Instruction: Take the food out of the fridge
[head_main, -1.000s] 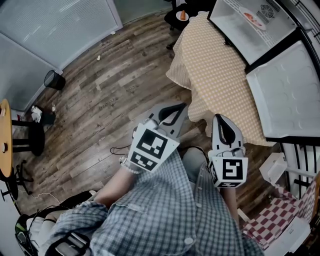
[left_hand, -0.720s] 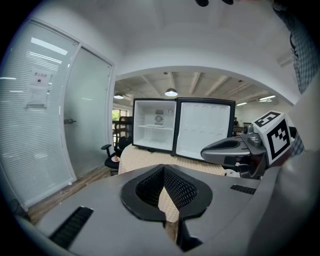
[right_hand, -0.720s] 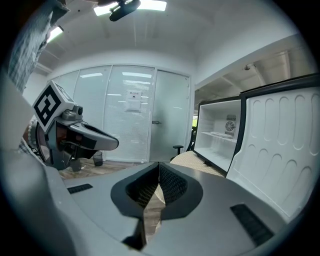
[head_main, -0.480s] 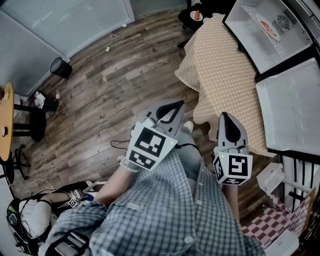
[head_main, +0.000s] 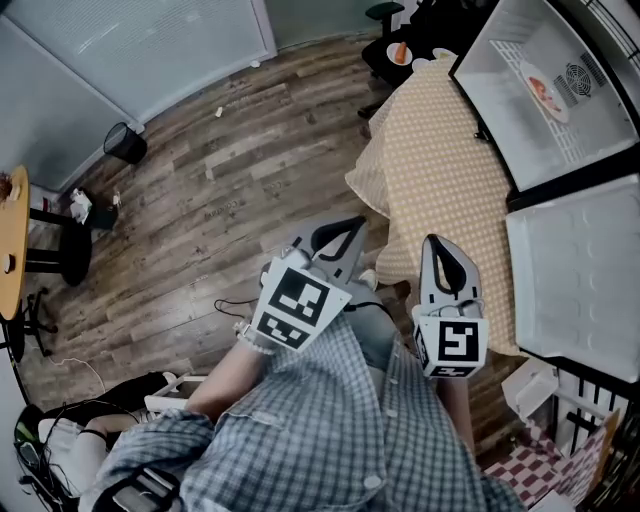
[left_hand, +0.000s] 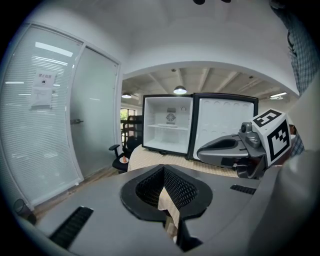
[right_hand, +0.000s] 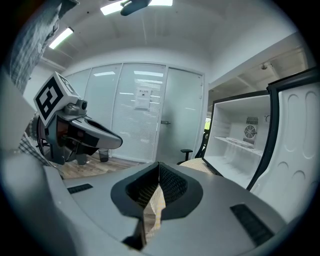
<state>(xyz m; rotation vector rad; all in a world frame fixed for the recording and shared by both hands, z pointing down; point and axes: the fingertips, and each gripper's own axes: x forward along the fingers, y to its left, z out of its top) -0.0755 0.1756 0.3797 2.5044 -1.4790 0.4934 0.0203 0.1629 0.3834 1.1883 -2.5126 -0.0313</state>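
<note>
Your left gripper (head_main: 342, 232) and right gripper (head_main: 438, 247) are both sitting with jaws pressed together, gripping nothing and touching nothing, side by side in front of your chest. The fridge (head_main: 500, 60) is standing open on the cloth-covered table (head_main: 440, 170) ahead. The food (head_main: 541, 90) is lying on a plate on the fridge's shelf, well apart from both claws.

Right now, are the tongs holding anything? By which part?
Nothing. Left tongs and right tongs are shut and empty; the round plate of food sits in the open white fridge.
</note>
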